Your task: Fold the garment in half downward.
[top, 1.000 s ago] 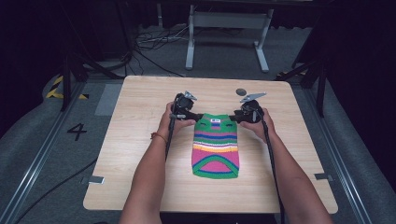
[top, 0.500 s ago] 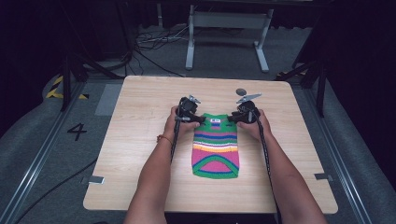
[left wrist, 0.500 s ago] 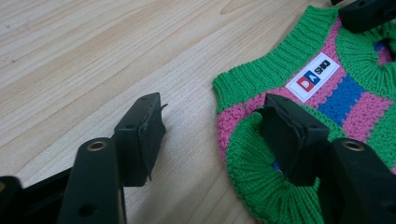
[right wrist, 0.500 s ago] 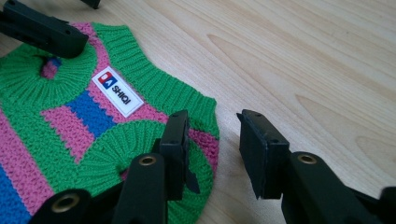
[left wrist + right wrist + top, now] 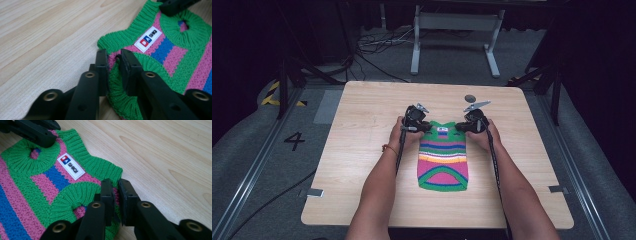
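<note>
The little striped sweater (image 5: 443,159) lies flat on the table (image 5: 362,150), and the left gripper (image 5: 113,61) and right gripper (image 5: 116,188) have just closed their jaws on its two shoulder corners, likely to lift or fold it evenly.

Bare table (image 5: 362,150) all round sweater (image 5: 443,165)

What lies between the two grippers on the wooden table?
In the high view, the top edge of the striped knitted sweater, with its white label, spans from the left gripper to the right gripper.
</note>
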`<action>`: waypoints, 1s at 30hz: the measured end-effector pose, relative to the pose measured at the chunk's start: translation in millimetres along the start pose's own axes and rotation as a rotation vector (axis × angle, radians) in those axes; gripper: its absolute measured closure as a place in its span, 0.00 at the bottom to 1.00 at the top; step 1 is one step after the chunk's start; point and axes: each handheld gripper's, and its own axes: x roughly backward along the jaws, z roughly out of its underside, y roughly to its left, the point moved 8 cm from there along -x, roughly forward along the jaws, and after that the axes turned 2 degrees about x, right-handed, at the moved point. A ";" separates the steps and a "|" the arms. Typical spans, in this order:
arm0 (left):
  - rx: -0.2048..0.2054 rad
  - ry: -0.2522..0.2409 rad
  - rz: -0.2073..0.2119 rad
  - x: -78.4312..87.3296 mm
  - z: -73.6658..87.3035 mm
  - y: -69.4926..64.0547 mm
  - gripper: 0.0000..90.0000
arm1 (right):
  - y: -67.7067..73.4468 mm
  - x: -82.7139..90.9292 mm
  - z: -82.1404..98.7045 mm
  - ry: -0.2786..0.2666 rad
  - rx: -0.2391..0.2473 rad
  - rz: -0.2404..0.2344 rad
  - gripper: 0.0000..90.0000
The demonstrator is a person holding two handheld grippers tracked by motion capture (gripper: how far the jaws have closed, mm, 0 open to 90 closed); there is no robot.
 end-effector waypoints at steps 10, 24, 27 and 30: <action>-0.056 -0.059 -0.019 17.0 -12.6 -6.5 0.92 | 4.4 12.4 -7.3 -0.050 0.038 0.002 0.96; -0.173 -0.131 -0.011 65.0 -13.7 -31.3 0.92 | 32.6 66.4 -25.0 -0.197 0.143 -0.051 0.95; -0.208 -0.139 0.008 79.1 -7.1 -38.9 0.92 | 43.8 76.6 -23.9 -0.217 0.177 -0.073 0.95; -0.228 -0.147 0.012 87.5 -3.8 -42.8 0.92 | 50.3 82.0 -22.3 -0.228 0.192 -0.088 0.95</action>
